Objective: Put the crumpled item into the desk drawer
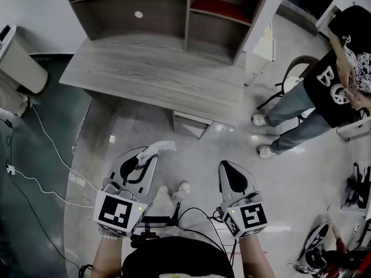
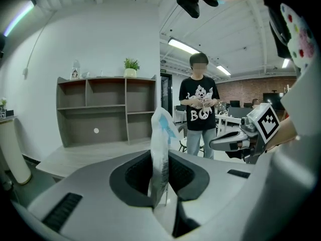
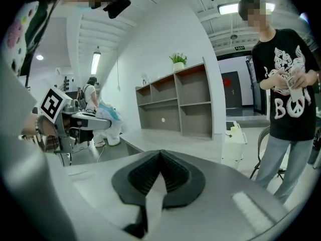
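Short of the front edge of the desk (image 1: 145, 68), your left gripper (image 1: 152, 157) pinches the crumpled item (image 2: 161, 144); your right gripper (image 1: 225, 167) is closed, empty. The drawer (image 1: 190, 122), seemingly shut, awaits opening.

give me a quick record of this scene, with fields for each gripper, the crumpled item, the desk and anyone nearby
left gripper: shut on the crumpled item, short of the desk
crumpled item: white with blue print, sticking up from between the jaws
right gripper: jaws together, nothing between them
desk: grey wood, with a shelf unit at its back
drawer: light box under the desk's front edge; cannot tell if open
bystander: standing to the right of the desk, black T-shirt, jeans
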{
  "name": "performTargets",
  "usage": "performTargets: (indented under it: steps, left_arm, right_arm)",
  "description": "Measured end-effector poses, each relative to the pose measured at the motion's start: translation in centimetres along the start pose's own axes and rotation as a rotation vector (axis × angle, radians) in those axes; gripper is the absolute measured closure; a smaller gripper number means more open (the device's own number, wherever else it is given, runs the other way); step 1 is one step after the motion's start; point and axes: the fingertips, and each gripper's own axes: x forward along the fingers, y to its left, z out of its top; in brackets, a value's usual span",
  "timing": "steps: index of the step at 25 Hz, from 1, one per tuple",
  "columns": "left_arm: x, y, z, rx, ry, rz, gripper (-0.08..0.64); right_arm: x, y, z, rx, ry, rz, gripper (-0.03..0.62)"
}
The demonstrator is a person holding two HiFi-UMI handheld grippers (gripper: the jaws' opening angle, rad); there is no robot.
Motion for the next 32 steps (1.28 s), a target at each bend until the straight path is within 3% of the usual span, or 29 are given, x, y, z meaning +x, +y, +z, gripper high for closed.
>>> performTargets:
  steps: [10, 18, 32]
  left_arm:
    - [2.6, 1.5, -1.0, 0.03, 0.021, -0.037, 0.502]
    - [4.7, 3.4, -2.1, -0.003, 0.012, -0.044, 0.502]
    - [10.1, 5.8, -8.8, -0.039, 0.048, -0.079, 0.502]
  right_arm:
    - [2.1, -1.1, -1.5, 0.026, 0.019, -0.024, 0.583]
    - [5.0, -1.6, -3.0, 0.012, 0.032, -0.011, 0.583]
    - [13.4, -3.2, -11.4, 0.066, 0.071, 0.06, 0.583]
